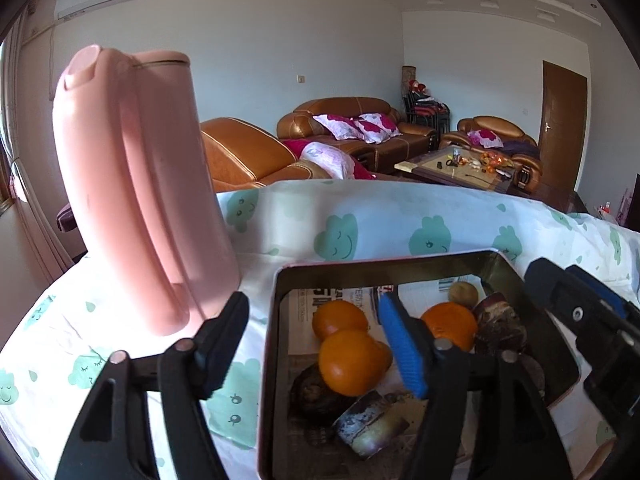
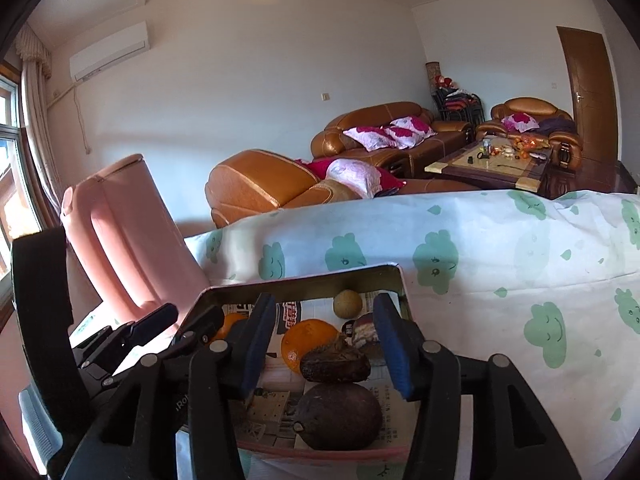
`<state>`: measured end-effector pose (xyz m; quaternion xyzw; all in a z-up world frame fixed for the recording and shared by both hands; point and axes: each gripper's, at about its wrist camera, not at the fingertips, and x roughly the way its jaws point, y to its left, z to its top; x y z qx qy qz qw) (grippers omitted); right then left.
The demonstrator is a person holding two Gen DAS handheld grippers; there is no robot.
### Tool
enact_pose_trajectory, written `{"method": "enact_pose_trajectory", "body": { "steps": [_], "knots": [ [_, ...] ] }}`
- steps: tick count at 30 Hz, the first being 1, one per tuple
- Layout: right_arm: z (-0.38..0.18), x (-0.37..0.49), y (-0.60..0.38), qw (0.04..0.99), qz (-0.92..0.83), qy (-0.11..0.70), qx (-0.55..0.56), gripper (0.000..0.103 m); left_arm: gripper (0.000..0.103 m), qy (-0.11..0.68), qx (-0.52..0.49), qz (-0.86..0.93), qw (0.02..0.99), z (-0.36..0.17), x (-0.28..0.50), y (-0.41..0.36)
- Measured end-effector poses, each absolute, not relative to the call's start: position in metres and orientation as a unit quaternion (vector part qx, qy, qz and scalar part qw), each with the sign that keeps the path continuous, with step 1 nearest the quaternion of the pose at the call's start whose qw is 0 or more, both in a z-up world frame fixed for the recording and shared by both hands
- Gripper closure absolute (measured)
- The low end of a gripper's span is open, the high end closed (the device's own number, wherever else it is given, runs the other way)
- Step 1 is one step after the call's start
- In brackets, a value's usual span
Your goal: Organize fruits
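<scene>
1. The left gripper (image 1: 316, 340) has its black fingers, 1 with a blue ribbed pad (image 1: 400, 348), spread wide with nothing between them. Its left finger hangs outside the left wall of the square dark metal tin with a pink rim (image 1: 280, 280), and its right finger is over the tin's inside.
2. The right gripper (image 2: 326, 344) also has its fingers parted, less widely, and no pad presses on anything.
3. The dark brown wrinkled fruit (image 2: 335, 364) sits between the right fingers and apart from both. The larger dark brown round fruit (image 2: 340, 416) lies nearer the camera, below it.
4. An orange (image 2: 306, 340) lies just behind these. A small tan round fruit (image 2: 347, 302) rests near the tin's far wall.
5. In the left view, 3 oranges show, the nearest (image 1: 348, 360) beside the blue pad. A cut, purple-skinned piece (image 1: 372, 420) lies at the near edge; what it is I cannot tell.
6. The step looks like a release into the tin, or a fresh pick from it.
7. To do it well, lift each gripper straight up so the pads clear the fruit and the tin wall without nudging the pile.
8. The tin sits on a white cloth with green cloud prints (image 2: 480, 260) covering the tabletop. A tall pink plastic jug (image 1: 140, 184) stands just left of it, so the left hand should avoid swinging that way.
</scene>
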<state>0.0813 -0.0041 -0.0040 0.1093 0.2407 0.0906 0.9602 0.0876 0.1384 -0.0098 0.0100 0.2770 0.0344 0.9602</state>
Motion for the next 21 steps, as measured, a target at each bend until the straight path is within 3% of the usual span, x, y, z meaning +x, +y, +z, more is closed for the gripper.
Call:
{"method": "enact_pose_trajectory", "body": {
  "steps": [3, 6, 21],
  "knots": [
    [0.0, 0.074, -0.011, 0.967, 0.058, 0.222, 0.11, 0.041, 0.001, 0.256, 0.017, 0.041, 0.966, -0.006, 0.079, 0.137],
    [0.001, 0.069, -0.013, 0.972, 0.037, 0.211, 0.1, 0.036, 0.0, 0.237, 0.026, 0.044, 0.97, -0.003, 0.07, 0.135],
    [0.004, 0.026, -0.005, 0.987, 0.009, 0.156, 0.04, 0.035, 0.0, 0.217, 0.021, 0.038, 0.975, 0.003, 0.03, 0.138]
  ]
}}
